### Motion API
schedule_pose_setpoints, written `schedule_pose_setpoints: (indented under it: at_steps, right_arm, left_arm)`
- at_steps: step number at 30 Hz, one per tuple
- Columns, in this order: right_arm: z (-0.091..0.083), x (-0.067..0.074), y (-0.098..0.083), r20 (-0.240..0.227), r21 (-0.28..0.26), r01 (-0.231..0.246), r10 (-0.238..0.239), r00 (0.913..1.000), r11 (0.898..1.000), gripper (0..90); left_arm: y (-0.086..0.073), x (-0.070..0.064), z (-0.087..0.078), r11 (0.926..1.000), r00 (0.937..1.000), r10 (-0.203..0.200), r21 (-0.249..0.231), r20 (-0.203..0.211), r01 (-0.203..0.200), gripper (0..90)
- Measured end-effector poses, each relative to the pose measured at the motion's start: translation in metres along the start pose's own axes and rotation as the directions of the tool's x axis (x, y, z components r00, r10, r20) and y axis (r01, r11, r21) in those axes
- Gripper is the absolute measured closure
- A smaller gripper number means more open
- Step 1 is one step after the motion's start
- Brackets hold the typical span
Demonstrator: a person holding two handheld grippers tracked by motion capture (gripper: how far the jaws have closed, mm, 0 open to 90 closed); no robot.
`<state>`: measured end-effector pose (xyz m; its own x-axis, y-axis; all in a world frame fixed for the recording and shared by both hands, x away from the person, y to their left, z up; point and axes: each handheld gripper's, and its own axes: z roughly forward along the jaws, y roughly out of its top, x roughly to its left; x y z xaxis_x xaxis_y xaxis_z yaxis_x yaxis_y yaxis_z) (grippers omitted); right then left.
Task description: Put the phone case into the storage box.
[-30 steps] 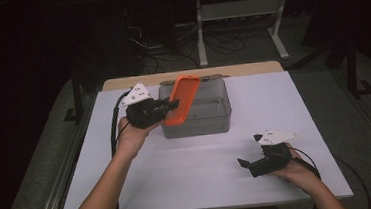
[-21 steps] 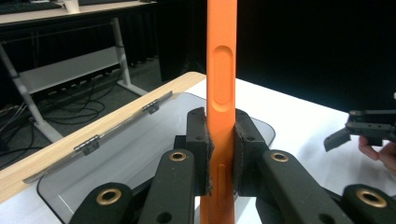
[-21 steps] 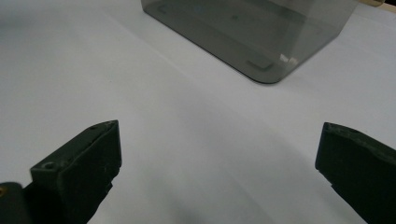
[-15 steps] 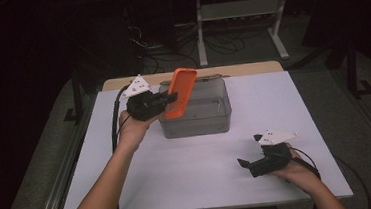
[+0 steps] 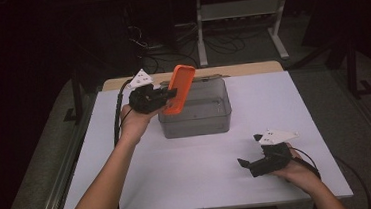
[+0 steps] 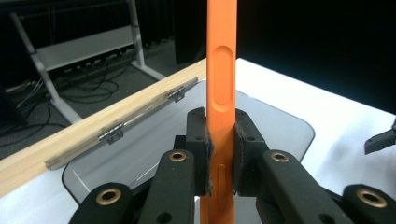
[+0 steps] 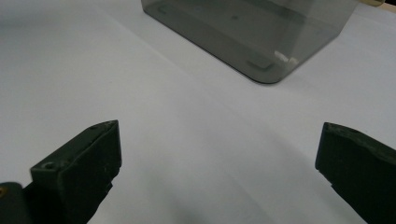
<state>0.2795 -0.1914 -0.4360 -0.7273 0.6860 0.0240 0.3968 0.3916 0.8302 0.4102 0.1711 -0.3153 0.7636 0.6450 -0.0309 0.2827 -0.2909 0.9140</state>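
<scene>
- Your left gripper (image 5: 172, 93) holds the orange phone case (image 5: 179, 89); both black pads (image 6: 200, 140) press flat on its two faces, so the jaws are closed on it.
- From the left gripper view, you look at the thin edge of the case, with its long button cut-out, standing straight up between the pads.
- From the high view, the case is tilted, its top end leaning toward 1 o'clock and its bottom end toward 7 o'clock.
- You keep the case above the left rim of the grey transparent box (image 5: 202, 117), at about 11 o'clock from the middle of the white table (image 5: 188, 169). I cannot tell whether the case touches the rim.
- Inside the box you can see the bare bottom through the open top.
- Behind the box, at 12 o'clock, a wooden strip (image 5: 251, 68) lies along the far edge of the table.
- Your right gripper (image 5: 246, 164) rests low near the table at about 4 o'clock, well apart from the box.
- Its jaws stand wide, with nothing between them; in the right gripper view, white table surface lies between the two black tips, and one corner of the box is farther away.
- Your left hand (image 5: 135, 126) is just beside the box, at its 9 o'clock side.
</scene>
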Motion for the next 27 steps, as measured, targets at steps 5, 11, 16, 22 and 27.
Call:
schedule_pose_setpoints:
  at_steps: [5, 11, 16, 22, 27]
  right_arm:
    - [0.0, 0.0, 0.0, 0.0, 0.001, 0.001, -0.001, 1.0, 1.0, 0.1]
    - [0.0, 0.0, 0.0, 0.0, -0.001, 0.0, 0.0, 1.0, 1.0, 0.1]
    - [0.0, 0.0, 0.0, -0.002, 0.0, 0.001, -0.001, 1.0, 1.0, 0.1]
    - [0.0, 0.0, 0.0, -0.002, 0.0, 0.001, -0.001, 1.0, 1.0, 0.1]
    - [0.0, 0.0, 0.0, -0.004, 0.0, -0.002, 0.002, 1.0, 1.0, 0.1]
  left_arm:
    - [0.002, 0.004, 0.007, 0.9979, 0.9999, -0.013, 0.063, -0.01, 0.013, 79.8]
    - [0.003, 0.009, 0.014, 0.9927, 0.9995, -0.019, 0.118, -0.026, 0.022, 79.8]
    - [0.003, 0.012, 0.02, 0.9834, 0.9989, -0.034, 0.177, -0.032, 0.039, 79.7]
    - [0.002, 0.016, 0.028, 0.9691, 0.9976, -0.057, 0.238, -0.039, 0.064, 79.7]
    - [0.003, 0.019, 0.034, 0.9561, 0.9966, -0.071, 0.282, -0.043, 0.08, 79.7]
